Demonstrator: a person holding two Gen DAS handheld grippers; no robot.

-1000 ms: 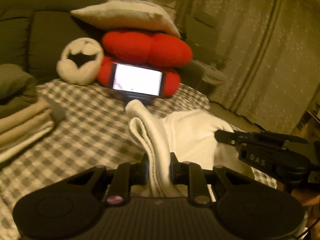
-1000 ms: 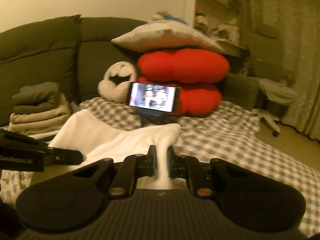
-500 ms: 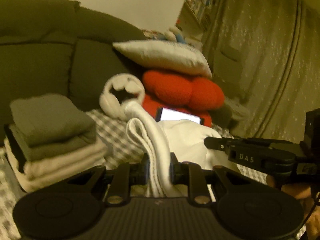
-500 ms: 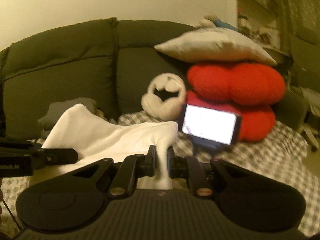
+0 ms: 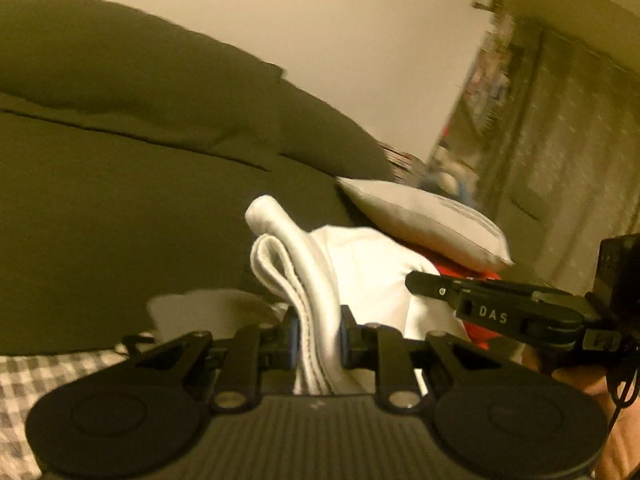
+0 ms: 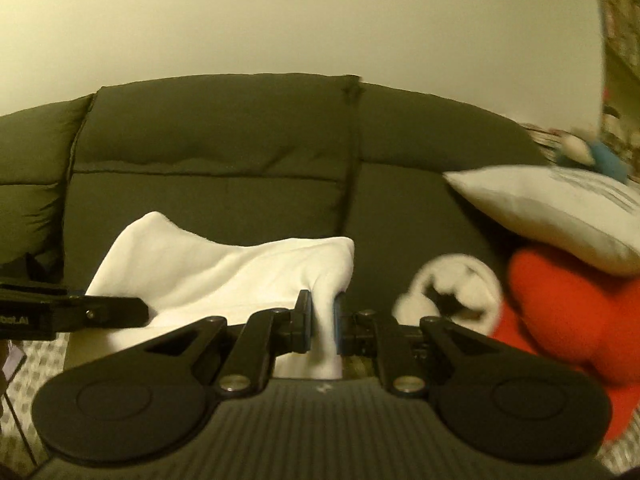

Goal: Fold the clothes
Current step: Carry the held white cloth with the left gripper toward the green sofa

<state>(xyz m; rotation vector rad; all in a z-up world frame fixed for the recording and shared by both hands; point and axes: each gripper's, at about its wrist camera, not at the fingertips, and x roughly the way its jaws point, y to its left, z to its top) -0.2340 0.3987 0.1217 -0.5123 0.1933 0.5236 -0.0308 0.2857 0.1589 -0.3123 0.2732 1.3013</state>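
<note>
A white folded garment (image 5: 312, 280) hangs in the air between both grippers. My left gripper (image 5: 318, 340) is shut on its thick folded, stitched edge, which loops up past the pads. My right gripper (image 6: 322, 328) is shut on the other corner of the white garment (image 6: 224, 272), whose cloth sags leftward toward the left gripper's black finger (image 6: 104, 310). In the left wrist view the right gripper's black finger (image 5: 492, 308) reaches in from the right, with a hand below it. Both views are blurred by motion.
A dark green sofa back (image 6: 240, 152) fills the background. A grey pillow (image 6: 552, 208) lies on red cushions (image 6: 580, 312), beside a white round plush (image 6: 452, 288). Checked cover (image 5: 24, 384) shows at lower left. A pale blurred shape (image 5: 200, 312) lies ahead of the left gripper.
Both grippers have swung left and risen with the white garment still pinched. The phone screen and the stack of folded clothes have left both views; the sofa back now fills them.
</note>
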